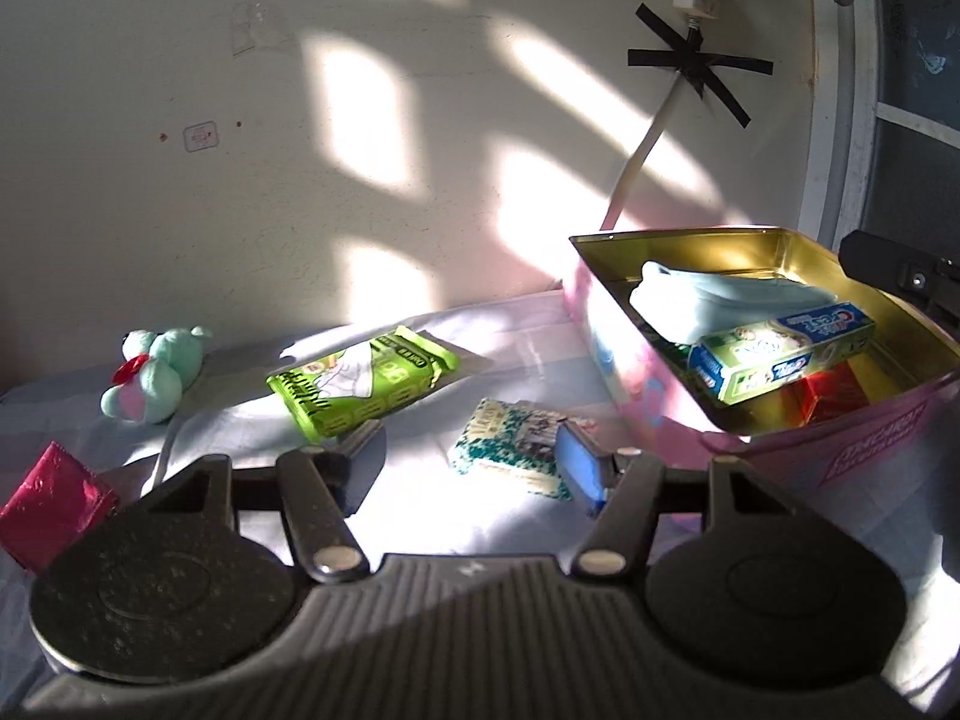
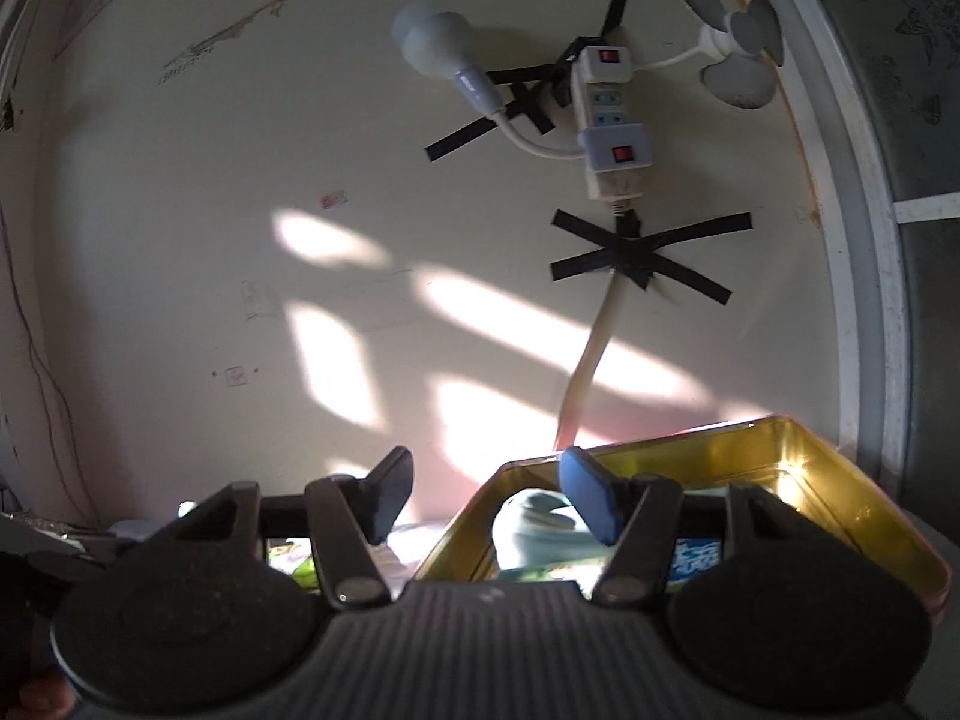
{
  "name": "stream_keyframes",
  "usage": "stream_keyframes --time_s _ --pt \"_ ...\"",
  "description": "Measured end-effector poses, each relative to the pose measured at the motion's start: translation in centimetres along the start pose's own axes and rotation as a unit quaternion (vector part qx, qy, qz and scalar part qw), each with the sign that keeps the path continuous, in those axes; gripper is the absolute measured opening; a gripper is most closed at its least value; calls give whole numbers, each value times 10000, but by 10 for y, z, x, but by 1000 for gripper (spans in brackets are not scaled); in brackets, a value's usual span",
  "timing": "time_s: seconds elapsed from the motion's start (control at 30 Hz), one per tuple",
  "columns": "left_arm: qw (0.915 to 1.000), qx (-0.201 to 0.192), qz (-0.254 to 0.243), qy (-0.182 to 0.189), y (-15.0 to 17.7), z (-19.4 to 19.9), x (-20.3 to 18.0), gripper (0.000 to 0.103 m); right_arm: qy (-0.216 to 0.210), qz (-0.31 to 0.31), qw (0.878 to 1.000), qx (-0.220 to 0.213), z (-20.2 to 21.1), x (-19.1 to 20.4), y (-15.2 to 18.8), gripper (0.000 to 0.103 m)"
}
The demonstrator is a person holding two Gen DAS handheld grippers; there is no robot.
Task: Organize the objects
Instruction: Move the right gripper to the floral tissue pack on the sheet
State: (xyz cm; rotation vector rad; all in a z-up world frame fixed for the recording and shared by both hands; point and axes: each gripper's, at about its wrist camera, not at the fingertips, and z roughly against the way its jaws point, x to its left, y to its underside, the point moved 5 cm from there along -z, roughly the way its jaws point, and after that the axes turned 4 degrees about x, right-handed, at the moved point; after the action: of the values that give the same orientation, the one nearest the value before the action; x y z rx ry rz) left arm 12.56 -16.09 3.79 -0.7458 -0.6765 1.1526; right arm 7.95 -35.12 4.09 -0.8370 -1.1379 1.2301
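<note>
A pink tin (image 1: 624, 360) with a gold inside stands at the right and holds a toothpaste box (image 1: 780, 351), a light blue cloth (image 1: 708, 297) and a red packet (image 1: 831, 393). On the pale sheet lie a teal-and-white packet (image 1: 510, 444), a green wipes pack (image 1: 360, 381), a mint plush toy (image 1: 153, 375) and a magenta pouch (image 1: 51, 504). My left gripper (image 1: 474, 465) is open and empty, low over the sheet, its right finger beside the teal packet. My right gripper (image 2: 489, 495) is open and empty, raised over the tin's (image 2: 828, 480) left rim.
A cream wall rises just behind the sheet, with a power strip (image 2: 609, 120), taped cable (image 2: 630, 246), a bulb (image 2: 441, 48) and a small fan (image 2: 741, 54). A window frame (image 1: 840, 120) stands at the right. Part of the right gripper (image 1: 906, 276) shows beyond the tin.
</note>
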Motion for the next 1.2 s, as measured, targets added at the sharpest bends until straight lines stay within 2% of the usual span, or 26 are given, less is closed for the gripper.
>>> stream_keyframes --time_s 0.17,0.27,0.4,0.57,0.7,0.83,0.9,1.1,1.2 --pt "9975 397 452 -363 34 -7 64 65 -479 99 9958 770 -23 60 41 57" --pt "9953 409 620 -618 50 -14 94 65 -565 212 9912 1176 -40 84 63 57" --pt "9913 573 976 -672 71 -27 121 64 -452 532 9858 1527 -61 108 77 56" --pt "9926 378 886 -737 84 -26 121 66 -157 1050 9786 1763 -92 122 79 56" --pt "9923 351 975 -672 85 -27 124 66 74 1521 9663 2077 -132 125 72 57" --pt "9924 338 956 -693 85 -28 124 66 332 1514 9526 2617 -177 116 66 64" --pt "9924 337 970 -683 85 -27 123 66 454 1492 9456 2854 -194 112 65 75" --pt "9923 337 976 -684 85 -27 124 66 623 1607 9307 3227 -215 104 79 77" --pt "9922 337 981 -688 85 -27 124 66 541 1526 9337 3194 -209 103 82 74"
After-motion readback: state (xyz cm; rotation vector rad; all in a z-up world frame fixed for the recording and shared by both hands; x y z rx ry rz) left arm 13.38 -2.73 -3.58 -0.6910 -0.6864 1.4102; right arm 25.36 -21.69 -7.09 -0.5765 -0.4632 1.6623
